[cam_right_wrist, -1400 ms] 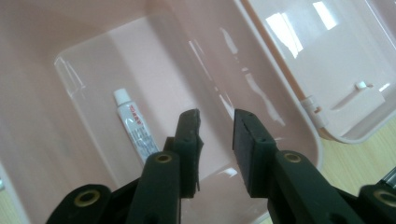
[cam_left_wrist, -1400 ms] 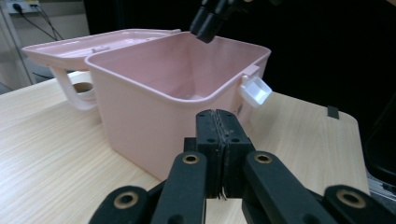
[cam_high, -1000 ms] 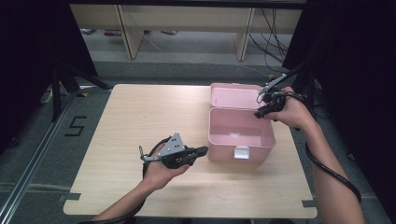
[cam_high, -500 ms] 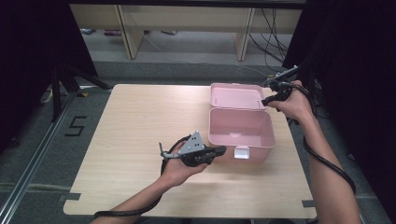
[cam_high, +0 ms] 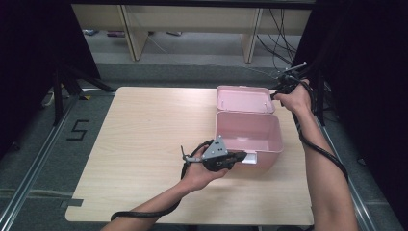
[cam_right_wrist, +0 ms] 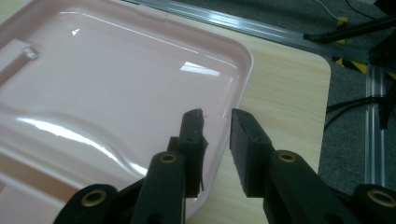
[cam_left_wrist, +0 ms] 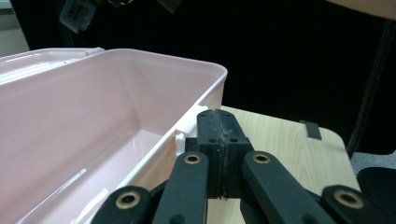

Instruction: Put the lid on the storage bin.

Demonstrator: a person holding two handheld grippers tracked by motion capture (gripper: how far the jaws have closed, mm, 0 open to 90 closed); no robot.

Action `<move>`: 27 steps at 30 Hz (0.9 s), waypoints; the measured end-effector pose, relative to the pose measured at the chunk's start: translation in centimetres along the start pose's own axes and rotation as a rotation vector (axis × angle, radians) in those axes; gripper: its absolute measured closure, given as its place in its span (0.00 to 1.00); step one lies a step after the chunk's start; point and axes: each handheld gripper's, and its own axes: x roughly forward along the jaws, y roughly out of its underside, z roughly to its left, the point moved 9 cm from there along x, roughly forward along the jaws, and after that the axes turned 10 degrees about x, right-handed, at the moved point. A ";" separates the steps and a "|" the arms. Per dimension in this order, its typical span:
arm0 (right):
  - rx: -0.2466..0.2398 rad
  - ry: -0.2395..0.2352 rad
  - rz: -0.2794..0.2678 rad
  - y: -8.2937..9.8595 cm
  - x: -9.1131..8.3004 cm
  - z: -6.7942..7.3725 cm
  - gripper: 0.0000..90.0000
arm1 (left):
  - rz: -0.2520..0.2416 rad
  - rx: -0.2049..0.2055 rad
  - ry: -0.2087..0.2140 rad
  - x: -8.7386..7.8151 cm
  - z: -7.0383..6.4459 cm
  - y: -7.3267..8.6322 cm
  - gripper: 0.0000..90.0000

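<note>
An open pink box stands on the wooden table, its lid laid back flat behind it. My left gripper is at the box's front wall, shut with nothing between its jaws. In the left gripper view its pads sit just right of the white latch, beside the empty box. My right gripper is at the lid's far right corner. In the right gripper view it is open by a narrow gap over the edge of the lid.
Wooden benches and cables lie beyond the table's far edge. A metal rail runs along the floor to one side. Black curtains hang on both sides. A "5" mark is on the floor at the left.
My left gripper has moved right, from the table's middle to the box's front latch. My right gripper has shifted away from the box's right rim to the lid's far corner.
</note>
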 end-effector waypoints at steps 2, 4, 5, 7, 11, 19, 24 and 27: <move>0.011 0.009 0.016 -0.1 0.3 -0.2 0.82 | 0.007 0.012 0.002 0.4 -0.1 0.1 0.99; 0.024 0.008 0.014 -0.2 0.7 -0.3 0.81 | 0.007 0.018 0.008 0.7 -0.2 0.1 0.99; 0.025 0.016 0.011 -0.2 0.9 -0.4 0.81 | 0.011 0.025 0.008 0.9 -0.2 0.3 0.99; 0.043 0.007 0.006 -0.3 1.2 -0.3 0.79 | 0.014 0.026 0.011 1.2 -0.1 0.5 0.99; 0.055 0.018 -0.018 -0.6 1.9 -0.9 0.78 | 0.018 0.022 0.010 1.7 -0.2 1.1 0.99; 0.099 0.024 0.001 -0.5 3.2 -1.3 0.78 | 0.021 0.026 0.004 2.3 -0.4 1.4 0.99; 0.112 0.025 0.008 -0.6 4.0 -1.5 0.79 | 0.027 0.028 0.003 2.4 -0.3 1.5 0.99; 0.123 0.033 0.017 -0.8 4.3 -1.5 0.83 | 0.024 0.028 0.002 2.5 -0.3 1.5 0.99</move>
